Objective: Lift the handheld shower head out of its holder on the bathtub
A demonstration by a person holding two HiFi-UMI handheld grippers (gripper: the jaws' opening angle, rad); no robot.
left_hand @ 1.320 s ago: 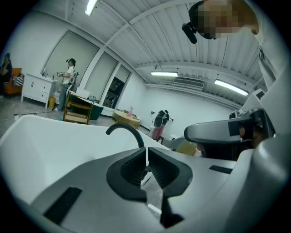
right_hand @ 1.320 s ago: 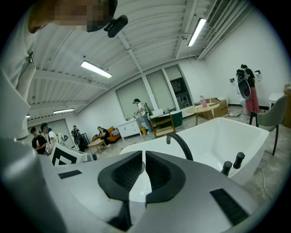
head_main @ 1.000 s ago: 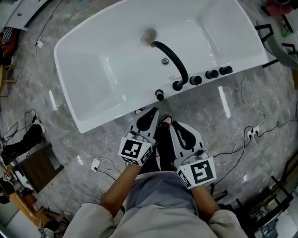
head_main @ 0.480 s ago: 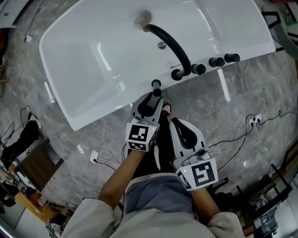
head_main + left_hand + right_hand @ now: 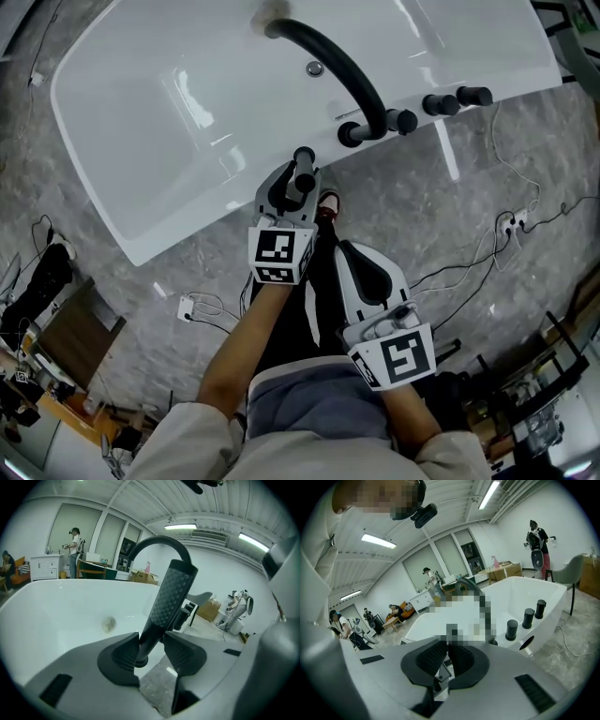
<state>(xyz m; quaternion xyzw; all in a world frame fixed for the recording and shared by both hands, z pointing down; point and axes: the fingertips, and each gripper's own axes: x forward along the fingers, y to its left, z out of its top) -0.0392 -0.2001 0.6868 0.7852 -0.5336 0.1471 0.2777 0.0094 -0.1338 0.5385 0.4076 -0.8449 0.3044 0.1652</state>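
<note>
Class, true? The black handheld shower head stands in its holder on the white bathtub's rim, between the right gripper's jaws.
No: the black handheld shower head stands between the opening jaws of the left gripper, not the right gripper; the left gripper view shows it.

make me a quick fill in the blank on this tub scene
1. The handheld shower head stands between the jaws of the ___ tool.
2. Beside the faucet spout, the bathtub rim carries ___ black knobs.
3. The bathtub is ___ in colour.
Missing: left (its jaws are opening); three; white.
</note>
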